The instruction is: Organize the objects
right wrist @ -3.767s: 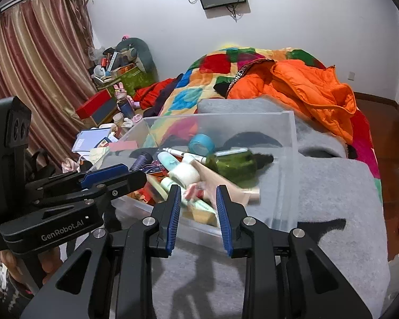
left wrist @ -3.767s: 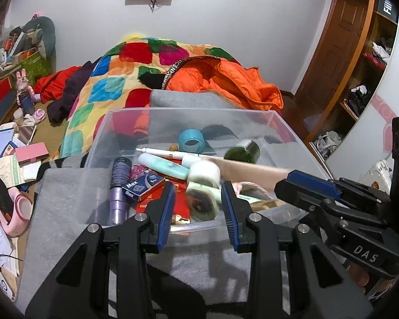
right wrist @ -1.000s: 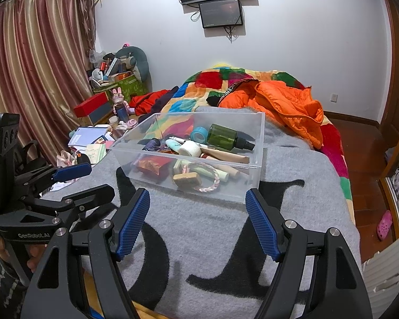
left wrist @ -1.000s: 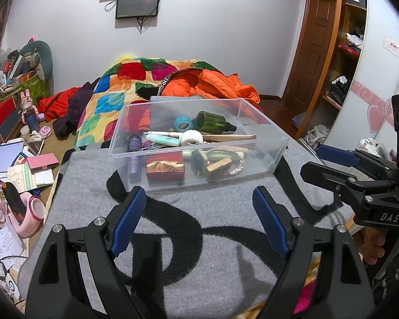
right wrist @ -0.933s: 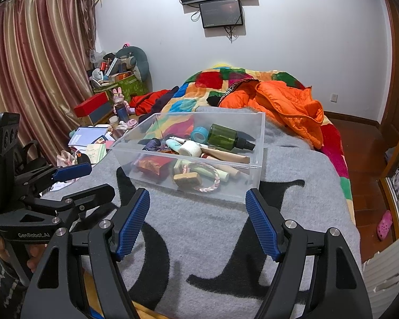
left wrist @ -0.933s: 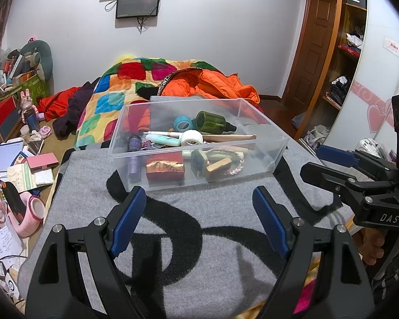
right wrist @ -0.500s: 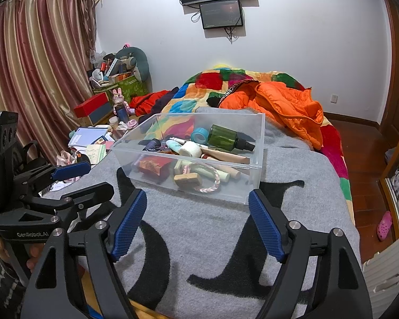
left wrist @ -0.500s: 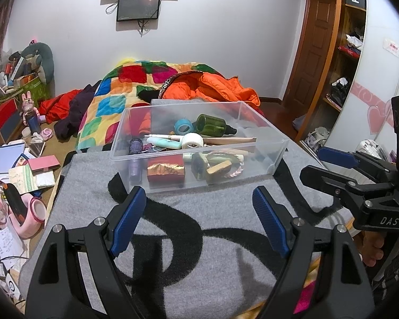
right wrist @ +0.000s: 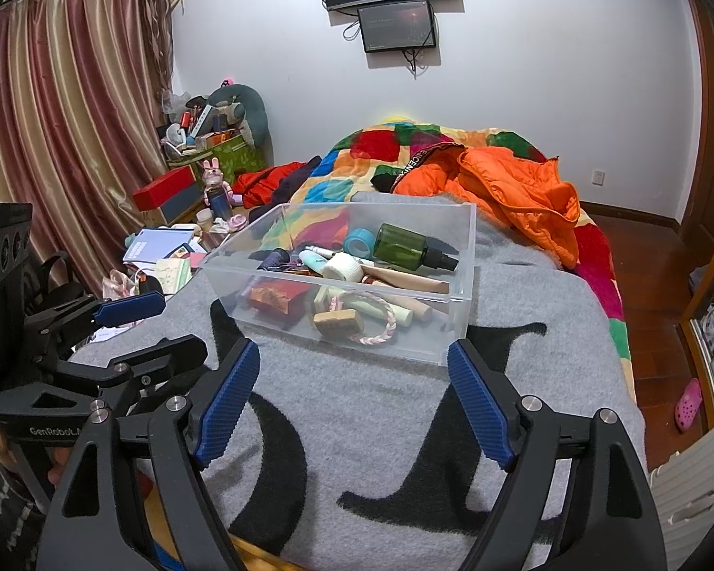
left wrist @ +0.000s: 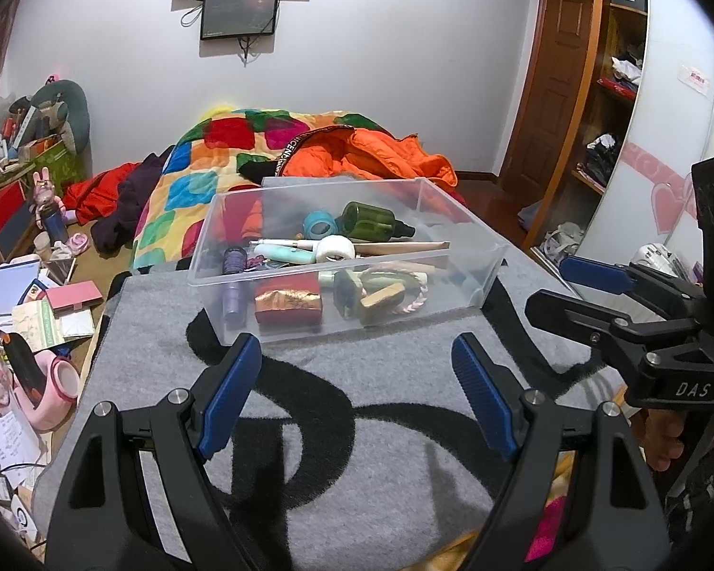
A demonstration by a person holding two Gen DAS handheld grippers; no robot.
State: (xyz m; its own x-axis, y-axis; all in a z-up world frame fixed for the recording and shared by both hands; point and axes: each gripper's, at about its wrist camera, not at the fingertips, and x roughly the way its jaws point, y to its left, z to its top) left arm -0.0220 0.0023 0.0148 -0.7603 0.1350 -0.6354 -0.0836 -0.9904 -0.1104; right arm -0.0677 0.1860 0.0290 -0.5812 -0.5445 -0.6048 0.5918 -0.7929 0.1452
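- Grey blanket (left wrist: 357, 404) spread over the bed; clear plastic bin (left wrist: 480, 257) sits on it, ahead of both claws and apart from them, bare blanket between.
- Bin's long axis runs across the left wrist view, left to right. In the right wrist view it lies skewed, near corner pointing toward the right claw.
- All loose items seen lie inside the bin; none on the blanket near it. Judgement: sorting looks close to done, or between items.
- Inside, largest first: green bottle (left wrist: 371, 221) at the back, lying on its side, cap end toward the right wall; wooden stick (right wrist: 407, 280) lying along the bin's length; red-gold packet (left wrist: 288, 302) against the front wall; purple tube (left wrist: 233, 269) at the left end; white tape roll (left wrist: 335, 250) mid-bin; teal tape roll (left wrist: 320, 224) just beside the bottle; pink braided ring (right wrist: 373, 319) toward the front right.
- Left claw (left wrist: 357, 392): jaws spread wide, nothing between them.
- Right claw (right wrist: 352, 397): jaws wide and have just been opening a little further; nothing between them.
- Neither claw clearly nearer; left faces the long front wall squarely, right faces the corner.
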